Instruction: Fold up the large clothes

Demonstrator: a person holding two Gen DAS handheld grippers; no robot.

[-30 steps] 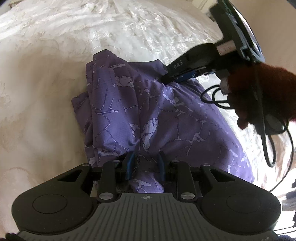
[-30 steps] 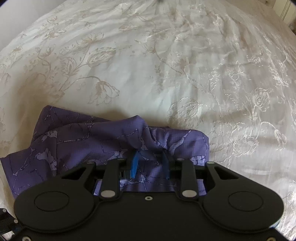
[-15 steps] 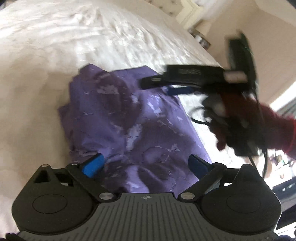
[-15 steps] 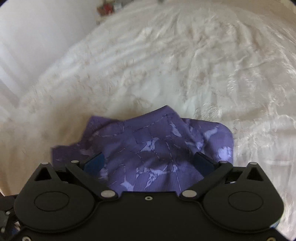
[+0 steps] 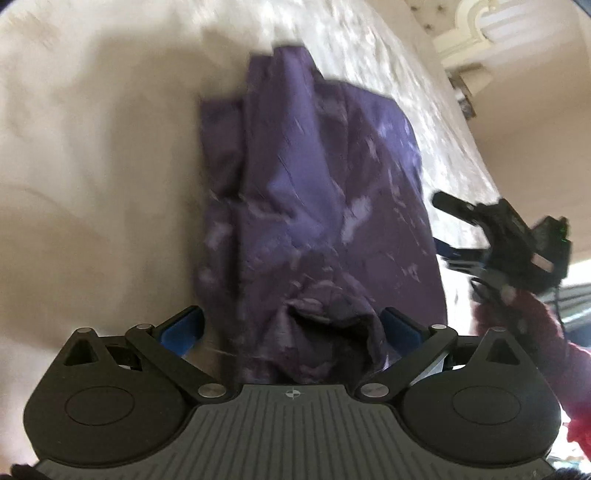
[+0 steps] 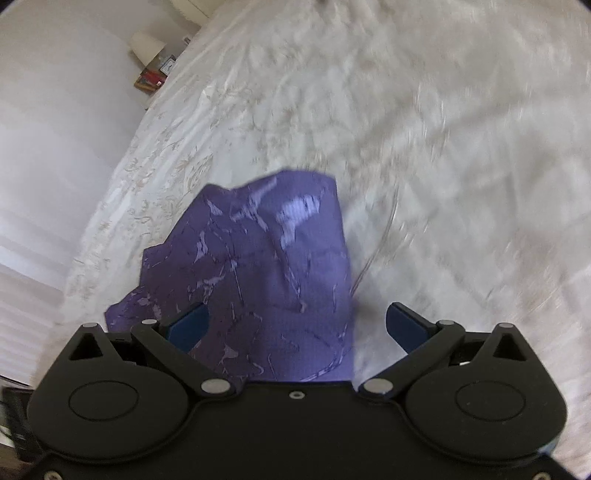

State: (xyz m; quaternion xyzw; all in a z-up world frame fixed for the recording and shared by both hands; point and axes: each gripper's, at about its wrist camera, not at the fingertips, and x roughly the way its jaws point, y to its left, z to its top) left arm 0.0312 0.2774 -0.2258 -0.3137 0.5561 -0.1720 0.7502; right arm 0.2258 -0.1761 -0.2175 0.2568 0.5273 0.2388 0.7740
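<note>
A folded purple garment [image 5: 314,192] with a pale marbled print lies in a narrow bundle on the white embroidered bedspread [image 5: 92,166]. My left gripper [image 5: 291,321] hovers over its near end; its jaws are opening wide, the cloth lies loose between them and the blue pads do not press it. In the right wrist view the same garment [image 6: 266,258] runs away from my right gripper [image 6: 297,317], which stands open over the garment's near right edge with nothing gripped. The right gripper [image 5: 448,230] also shows at the garment's right side, held by a hand in a red sleeve [image 5: 535,321].
The bedspread [image 6: 443,147] stretches far beyond the garment on all sides. A lamp [image 6: 147,46] and some books [image 6: 149,79] stand on a bedside stand at the far left corner, by a white wall. Cream furniture [image 5: 472,29] stands beyond the bed.
Both grippers were shut on the purple cloth a second ago and have let it go, jaws now wide. Both have rolled and drawn back, and the garment lies in a narrower bundle.
</note>
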